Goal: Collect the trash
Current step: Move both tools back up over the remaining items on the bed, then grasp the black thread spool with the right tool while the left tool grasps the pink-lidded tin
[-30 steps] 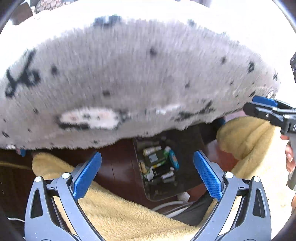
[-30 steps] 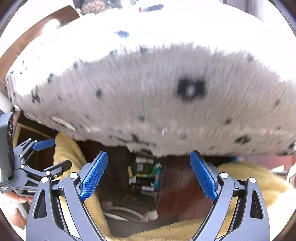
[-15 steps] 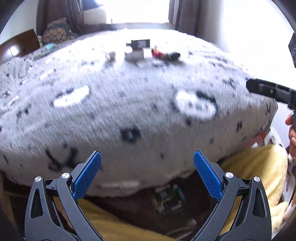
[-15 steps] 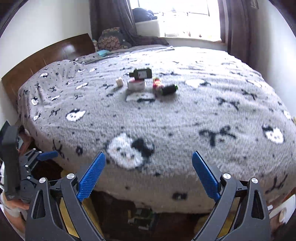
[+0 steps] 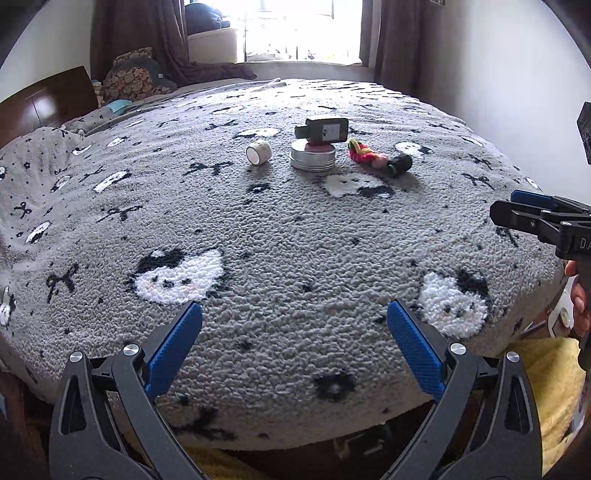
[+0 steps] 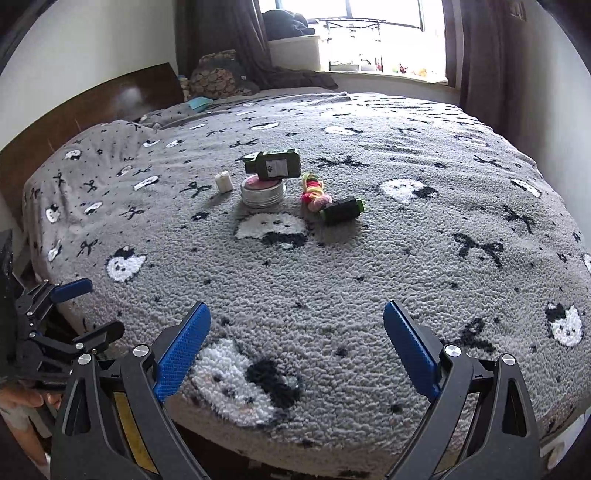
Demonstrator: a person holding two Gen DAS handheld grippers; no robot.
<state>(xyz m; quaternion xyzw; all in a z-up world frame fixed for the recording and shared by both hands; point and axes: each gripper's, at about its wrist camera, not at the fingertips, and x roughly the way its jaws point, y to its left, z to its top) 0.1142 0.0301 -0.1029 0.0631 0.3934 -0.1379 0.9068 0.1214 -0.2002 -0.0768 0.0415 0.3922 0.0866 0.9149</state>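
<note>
On the grey patterned bed blanket [image 5: 280,243] [image 6: 369,258] lies a cluster of small items far ahead: a white roll [image 5: 258,151] [image 6: 224,181], a round silver tin [image 5: 312,158] [image 6: 263,193] with a dark green bottle [image 5: 322,130] [image 6: 275,165] resting on it, a red and yellow crumpled wrapper [image 5: 365,153] [image 6: 314,192] and a small dark bottle [image 5: 399,165] [image 6: 342,210]. My left gripper [image 5: 294,332] is open over the bed's near edge. My right gripper [image 6: 296,334] is open too, empty, well short of the items.
A wooden headboard [image 6: 92,107] stands at the left, pillows [image 5: 133,74] and dark curtains by a bright window [image 6: 369,33] at the back. Yellow fleece [image 5: 546,354] lies below the bed's edge. A hand [image 5: 580,299] holds the other gripper at the right.
Both grippers have risen from below the bed's edge, where a box of items under the bed showed, to above the blanket. The cluster of items has come into view.
</note>
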